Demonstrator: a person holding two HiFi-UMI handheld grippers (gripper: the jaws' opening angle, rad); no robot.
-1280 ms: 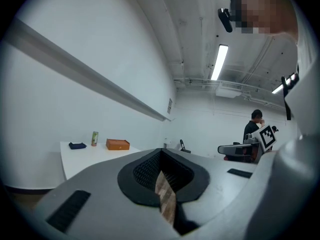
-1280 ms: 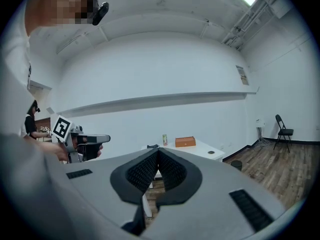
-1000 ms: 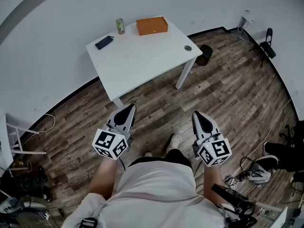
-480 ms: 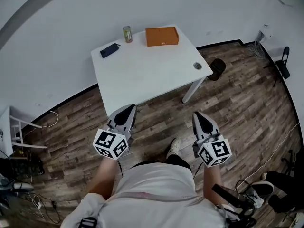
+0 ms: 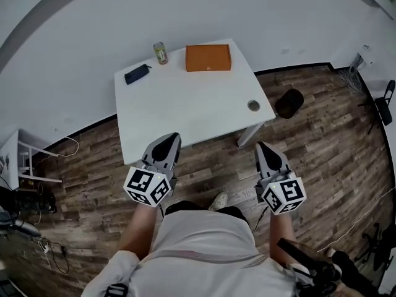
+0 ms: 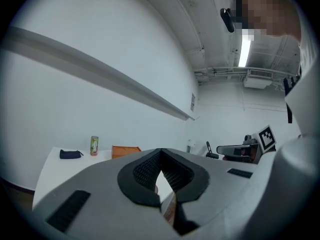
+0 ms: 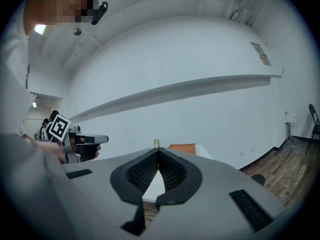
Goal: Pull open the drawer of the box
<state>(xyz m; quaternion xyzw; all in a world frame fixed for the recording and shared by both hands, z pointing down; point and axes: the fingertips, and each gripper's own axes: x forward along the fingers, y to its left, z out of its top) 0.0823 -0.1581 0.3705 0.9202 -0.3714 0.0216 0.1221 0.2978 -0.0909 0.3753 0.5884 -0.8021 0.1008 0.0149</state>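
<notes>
Both claws are over the floor, short of the table's near edge.

- Left gripper (image 5: 167, 142): jaws shut, tips meeting, nothing between.
- Right gripper (image 5: 262, 147): same, closed and empty.
- Table (image 5: 185, 113): bare across the middle.
- Orange box (image 5: 208, 57): at the table's far edge, right of the can (image 5: 160, 52) and the dark pouch (image 5: 137, 73). Long axis runs along that edge.
- Box lies dead ahead, between the two claws' lines. Neither is clearly nearer.
- Drawer looks unopened. My read: a reach across the table comes first.
</notes>
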